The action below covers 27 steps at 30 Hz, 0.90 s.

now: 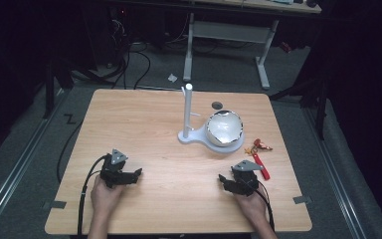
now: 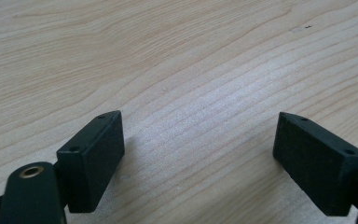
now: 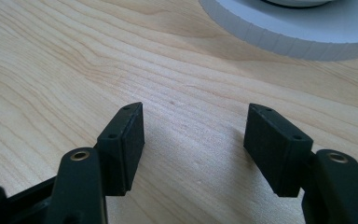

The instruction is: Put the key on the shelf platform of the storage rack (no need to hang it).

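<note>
Both grippers rest low near the table's [image 1: 144, 124] front edge, the left gripper [image 1: 135, 174] and right gripper [image 1: 224, 180] each with jaws spread and nothing between them, apparently parked in wait. Nearest the right one, by the right edge, lies a red-strapped keychain [image 1: 261, 159], partly hidden by the gripper's plate. Beyond stands a white stand [image 1: 189, 130] bearing a shiny bowl [image 1: 224, 127], its contents indiscernible.

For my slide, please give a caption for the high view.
Two open grippers, left gripper and right gripper, rest on the wooden table.
</note>
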Each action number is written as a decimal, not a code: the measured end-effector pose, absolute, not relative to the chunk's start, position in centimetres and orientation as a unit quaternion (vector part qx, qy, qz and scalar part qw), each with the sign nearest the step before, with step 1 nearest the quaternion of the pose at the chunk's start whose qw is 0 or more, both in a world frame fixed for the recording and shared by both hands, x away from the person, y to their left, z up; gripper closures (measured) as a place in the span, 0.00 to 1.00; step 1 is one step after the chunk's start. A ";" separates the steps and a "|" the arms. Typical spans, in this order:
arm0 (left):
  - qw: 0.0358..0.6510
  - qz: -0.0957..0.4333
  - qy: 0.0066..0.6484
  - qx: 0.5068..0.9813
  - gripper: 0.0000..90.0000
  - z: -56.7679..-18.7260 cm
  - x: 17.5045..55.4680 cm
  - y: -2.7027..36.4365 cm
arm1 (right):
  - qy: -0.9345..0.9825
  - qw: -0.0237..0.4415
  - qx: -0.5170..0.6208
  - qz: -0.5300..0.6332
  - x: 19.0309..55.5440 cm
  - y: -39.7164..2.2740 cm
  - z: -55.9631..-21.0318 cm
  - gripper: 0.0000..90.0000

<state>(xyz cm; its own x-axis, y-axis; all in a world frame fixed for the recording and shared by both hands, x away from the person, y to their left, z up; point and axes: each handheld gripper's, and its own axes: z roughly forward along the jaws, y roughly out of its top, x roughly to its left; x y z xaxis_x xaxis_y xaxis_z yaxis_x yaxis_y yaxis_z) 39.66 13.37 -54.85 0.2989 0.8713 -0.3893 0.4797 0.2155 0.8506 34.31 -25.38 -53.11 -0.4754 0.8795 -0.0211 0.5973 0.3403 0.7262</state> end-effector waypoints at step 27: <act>0.539 0.182 0.564 0.599 0.19 -54.8 39.7 13.4 | 0.789 0.211 0.472 0.331 34.2 -25.5 -53.1 0.40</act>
